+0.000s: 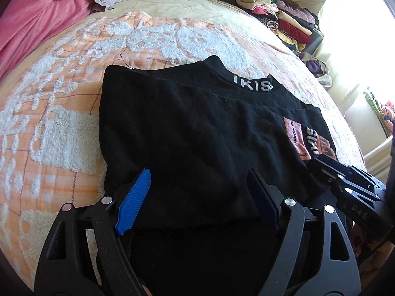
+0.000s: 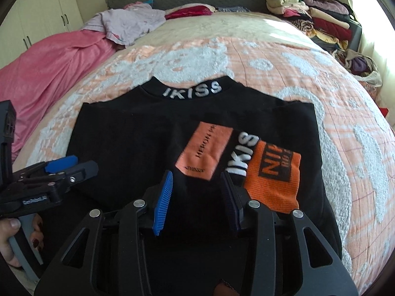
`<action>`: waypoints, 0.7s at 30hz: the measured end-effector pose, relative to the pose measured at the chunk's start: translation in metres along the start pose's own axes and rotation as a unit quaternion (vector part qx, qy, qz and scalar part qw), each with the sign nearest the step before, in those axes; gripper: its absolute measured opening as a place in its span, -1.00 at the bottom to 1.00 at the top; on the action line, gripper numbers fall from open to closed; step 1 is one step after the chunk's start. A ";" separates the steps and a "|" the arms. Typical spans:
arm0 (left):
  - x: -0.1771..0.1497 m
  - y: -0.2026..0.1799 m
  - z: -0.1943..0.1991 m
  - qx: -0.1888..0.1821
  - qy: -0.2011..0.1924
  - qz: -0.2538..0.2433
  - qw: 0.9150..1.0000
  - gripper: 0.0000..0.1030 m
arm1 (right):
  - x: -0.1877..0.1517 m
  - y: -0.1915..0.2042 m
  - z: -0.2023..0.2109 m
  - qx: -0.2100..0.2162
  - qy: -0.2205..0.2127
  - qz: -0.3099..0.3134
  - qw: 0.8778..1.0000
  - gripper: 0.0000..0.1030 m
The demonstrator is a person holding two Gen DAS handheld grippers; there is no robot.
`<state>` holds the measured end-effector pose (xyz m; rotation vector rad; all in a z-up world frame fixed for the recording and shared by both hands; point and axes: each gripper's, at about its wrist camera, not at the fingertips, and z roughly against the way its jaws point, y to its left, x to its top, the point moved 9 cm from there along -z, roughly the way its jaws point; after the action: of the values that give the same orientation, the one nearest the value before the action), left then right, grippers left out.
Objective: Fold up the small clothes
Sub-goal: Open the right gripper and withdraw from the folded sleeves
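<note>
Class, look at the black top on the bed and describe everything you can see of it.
The black top looks like soft knit and lies flat on the orange and white bedspread, collar at its far edge, both sides folded in. White letters reading IKISS run along the collar. Orange printed patches show on the folded-in right part. Both hand-held grippers hover at its near edge, jaws apart, neither clearly gripping it.

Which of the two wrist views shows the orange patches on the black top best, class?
The right wrist view: both orange patches lie full-face on the black top, lettering visible. The left wrist view shows them squeezed at the top's right edge, partly behind the right gripper.
</note>
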<state>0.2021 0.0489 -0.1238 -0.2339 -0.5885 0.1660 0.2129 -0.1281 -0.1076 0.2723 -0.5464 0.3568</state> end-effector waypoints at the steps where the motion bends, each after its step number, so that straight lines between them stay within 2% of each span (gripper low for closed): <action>1: 0.000 0.000 0.000 0.000 0.000 0.000 1.000 0.42 | -0.003 -0.003 -0.002 0.004 0.005 -0.006 1.000 -0.25; 10: -0.001 -0.001 0.001 0.000 0.001 0.000 1.000 0.42 | -0.010 -0.008 -0.004 0.007 0.005 -0.015 1.000 -0.29; 21: -0.005 0.000 0.008 0.007 -0.010 -0.006 1.000 0.42 | -0.012 -0.006 0.018 0.016 -0.018 -0.025 0.999 -0.23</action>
<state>0.1940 0.0491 -0.1201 -0.2159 -0.6082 0.1616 0.1976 -0.1428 -0.1002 0.3227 -0.5695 0.3132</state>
